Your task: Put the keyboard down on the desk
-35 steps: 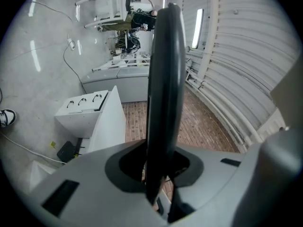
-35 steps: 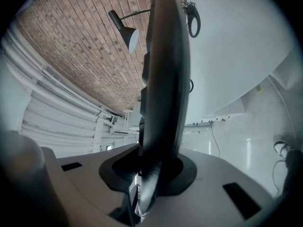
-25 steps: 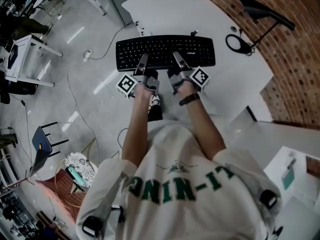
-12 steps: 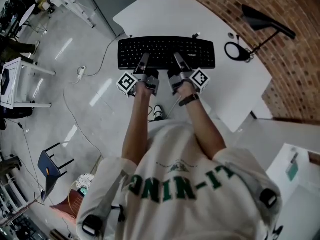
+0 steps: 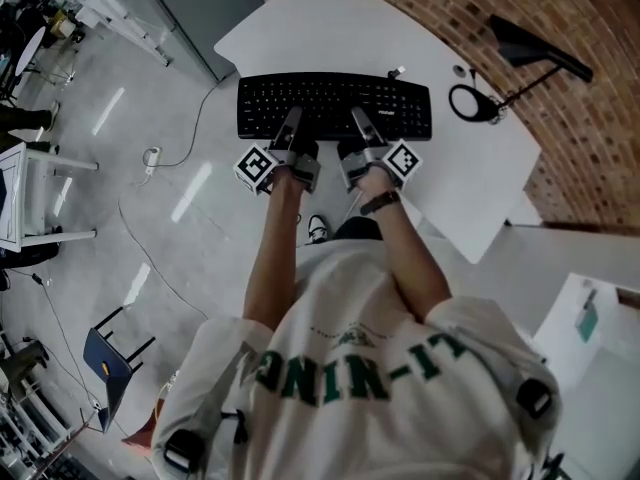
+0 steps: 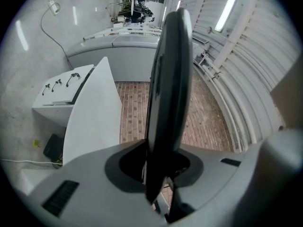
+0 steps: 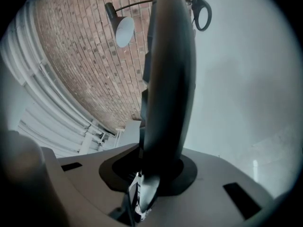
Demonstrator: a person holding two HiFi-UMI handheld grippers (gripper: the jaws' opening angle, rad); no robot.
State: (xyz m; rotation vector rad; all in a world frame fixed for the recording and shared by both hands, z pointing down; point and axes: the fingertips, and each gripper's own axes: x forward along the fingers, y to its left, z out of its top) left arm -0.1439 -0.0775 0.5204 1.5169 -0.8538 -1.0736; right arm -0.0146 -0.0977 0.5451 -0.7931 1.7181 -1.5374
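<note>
My left tongs (image 5: 292, 118) and right tongs (image 5: 358, 116) are each clamped on the near long edge of the black rectangular plastic keyboard (image 5: 335, 100). I hold it flat just above the front of the white curved worktop (image 5: 330, 23), with brick showing between the two in the left gripper view. Its left end juts out over the grey floor (image 5: 150, 118). A black desk lamp (image 5: 530, 40) stands past its right end, by the red brick wall (image 5: 600, 118).
</note>
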